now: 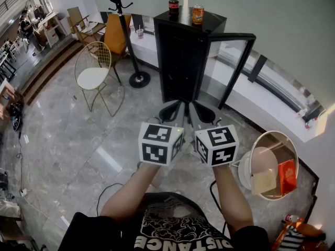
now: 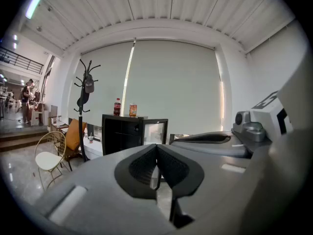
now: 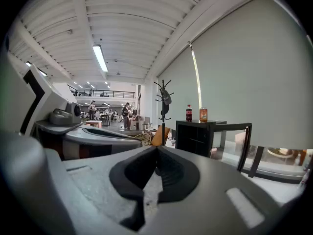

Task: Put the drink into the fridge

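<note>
The person's forearms reached forward over the grey marble floor (image 1: 68, 140), each hand carrying a gripper with a marker cube on its back. The left gripper (image 1: 175, 111) and the right gripper (image 1: 200, 113) were held side by side, nearly touching, both aimed slightly downward. In each gripper's own view the two dark ribbed pads met at the tips, so both tools were closed with nothing between the jaws.

To the person's right, close by, stood a small round table (image 1: 296, 161) with a red packet (image 1: 287, 175) and a pale card lying on it.

Just beyond the gripper tips stood the black mini fridge (image 1: 180, 61). Its glass door (image 1: 230, 61) was swung wide open to the right, and the inside looked dark.

The drinks were not in the fridge. A cola bottle (image 1: 174, 5) with a red label and an orange can (image 1: 197, 14) stood upright on its top, near each other but apart, the bottle to the left. Neither gripper was near them.

Left of the fridge, a black coat stand (image 1: 125, 30) rose from a round base. A gold wire chair (image 1: 94, 72) with a white seat stood on the floor near it, and an orange chair (image 1: 115, 33) stood further back. Far off at the left, people stood among desks in an open hall.
</note>
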### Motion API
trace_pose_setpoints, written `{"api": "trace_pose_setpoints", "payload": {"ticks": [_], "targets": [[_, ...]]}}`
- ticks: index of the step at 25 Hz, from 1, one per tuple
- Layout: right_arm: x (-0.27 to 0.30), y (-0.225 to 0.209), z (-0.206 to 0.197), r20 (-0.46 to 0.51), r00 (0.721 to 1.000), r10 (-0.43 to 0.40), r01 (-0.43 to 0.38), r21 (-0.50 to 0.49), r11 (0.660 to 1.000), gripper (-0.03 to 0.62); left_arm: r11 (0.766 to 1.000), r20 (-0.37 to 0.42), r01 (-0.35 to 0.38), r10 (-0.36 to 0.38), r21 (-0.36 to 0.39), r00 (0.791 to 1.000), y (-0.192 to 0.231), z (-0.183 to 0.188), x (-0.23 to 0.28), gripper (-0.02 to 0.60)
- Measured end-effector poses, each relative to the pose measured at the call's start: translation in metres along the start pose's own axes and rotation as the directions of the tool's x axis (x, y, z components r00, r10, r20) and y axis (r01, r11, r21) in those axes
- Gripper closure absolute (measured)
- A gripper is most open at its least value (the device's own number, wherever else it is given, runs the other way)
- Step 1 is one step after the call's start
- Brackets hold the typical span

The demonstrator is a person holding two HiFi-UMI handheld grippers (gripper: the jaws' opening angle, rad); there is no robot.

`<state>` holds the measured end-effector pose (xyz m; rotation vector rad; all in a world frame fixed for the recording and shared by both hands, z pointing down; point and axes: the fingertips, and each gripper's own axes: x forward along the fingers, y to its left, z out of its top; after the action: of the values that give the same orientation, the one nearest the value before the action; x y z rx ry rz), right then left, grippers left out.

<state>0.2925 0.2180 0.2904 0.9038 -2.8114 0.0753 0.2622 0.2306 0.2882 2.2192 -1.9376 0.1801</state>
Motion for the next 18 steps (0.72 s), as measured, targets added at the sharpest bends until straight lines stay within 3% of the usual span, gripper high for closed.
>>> {"api": "trace_pose_setpoints", "payload": {"ticks": [8,18], "targets": [[0.013,0.0,-0.005,-0.008,1.0,0.004,-0.003,0.028,1.0,0.592,1.0,-0.024,0.007,-0.007,-0.005,1.0,0.009,-0.008,0.007,0.577],[0.066,0.002,0.002,-0.031,0.999,-0.034,0.035,0.035,0.999,0.592,0.999,-0.021,0.051,-0.051,-0.003,0.998,0.061,0.0,0.035,0.577]]}}
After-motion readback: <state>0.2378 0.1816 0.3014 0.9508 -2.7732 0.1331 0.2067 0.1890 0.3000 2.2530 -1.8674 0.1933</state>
